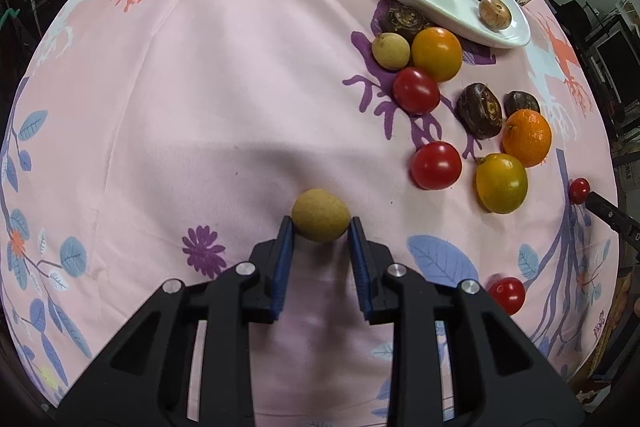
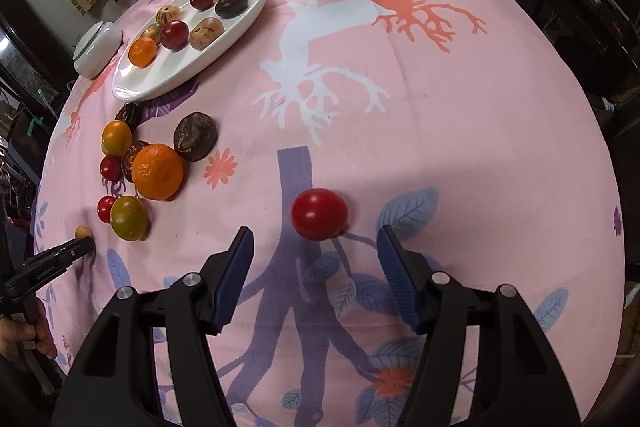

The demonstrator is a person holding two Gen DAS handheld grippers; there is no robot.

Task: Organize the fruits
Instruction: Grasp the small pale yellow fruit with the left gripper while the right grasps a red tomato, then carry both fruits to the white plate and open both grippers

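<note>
The left tongs (image 1: 321,227) are clenched on a tan longan (image 1: 321,215) low on the pink surface (image 1: 220,107), while the right tongs (image 2: 316,239) stand released around a red tomato (image 2: 319,214), with loose fruit at ten o'clock of it.

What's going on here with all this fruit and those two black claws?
A person is sorting fruit on a pink tablecloth with a handheld gripper in each hand. The left gripper has closed on a small tan fruit. The right gripper is open, with a red tomato just ahead of its fingers. Several fruits already lie on the white oval plate; more lie loose beside it.
</note>
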